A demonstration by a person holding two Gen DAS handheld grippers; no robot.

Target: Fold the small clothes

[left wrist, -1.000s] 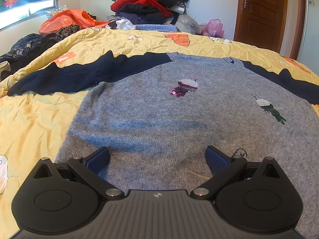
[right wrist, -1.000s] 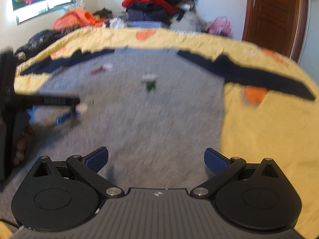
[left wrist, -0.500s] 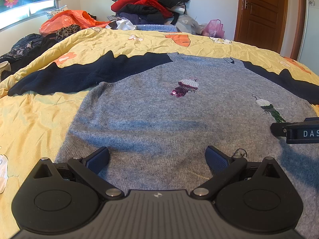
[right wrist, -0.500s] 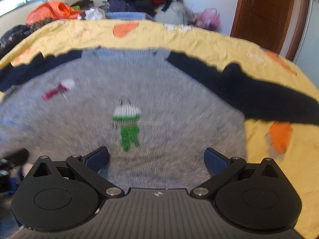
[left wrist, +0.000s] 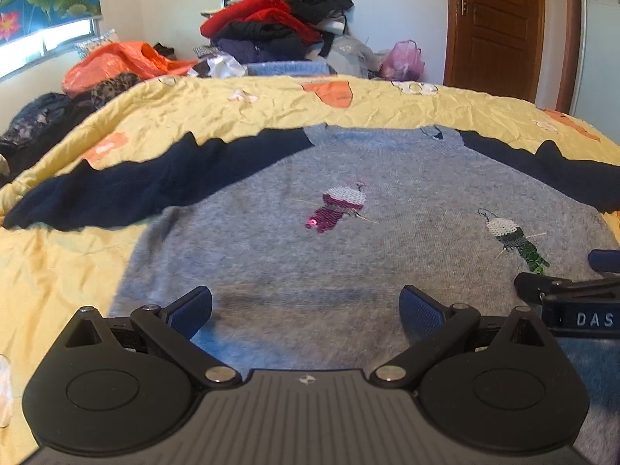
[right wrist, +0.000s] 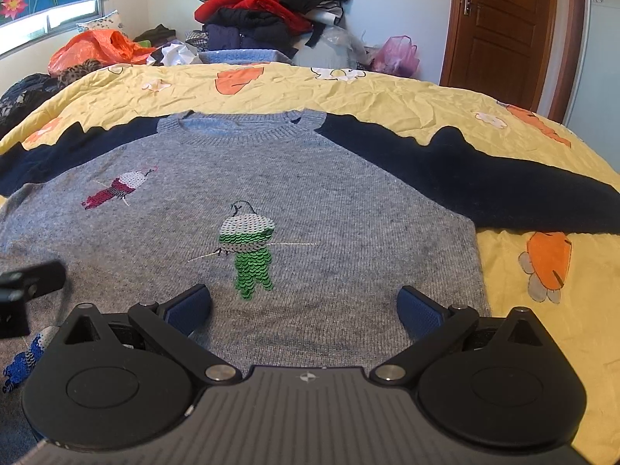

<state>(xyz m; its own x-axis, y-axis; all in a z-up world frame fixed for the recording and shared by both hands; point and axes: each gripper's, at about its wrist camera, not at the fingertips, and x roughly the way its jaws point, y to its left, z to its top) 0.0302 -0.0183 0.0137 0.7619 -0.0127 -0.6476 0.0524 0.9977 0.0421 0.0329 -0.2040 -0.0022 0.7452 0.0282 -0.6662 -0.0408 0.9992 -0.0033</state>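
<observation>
Your left hand-held gripper (left wrist: 306,308) and right hand-held gripper (right wrist: 304,308) both hang released, blue pads wide apart, just above the hem of the sweater (right wrist: 310,201), holding nothing. Probably you are about to take the hem: pinch each bottom corner squarely and catch both knit layers, so the soft fuzzy wool doesn't stretch or slip. The grey body lies flat on the crinkled yellow bedspread (right wrist: 387,89), sequinned motifs up, navy sleeves (right wrist: 484,186) spread sideways, ribbed neckline farthest away.
</observation>
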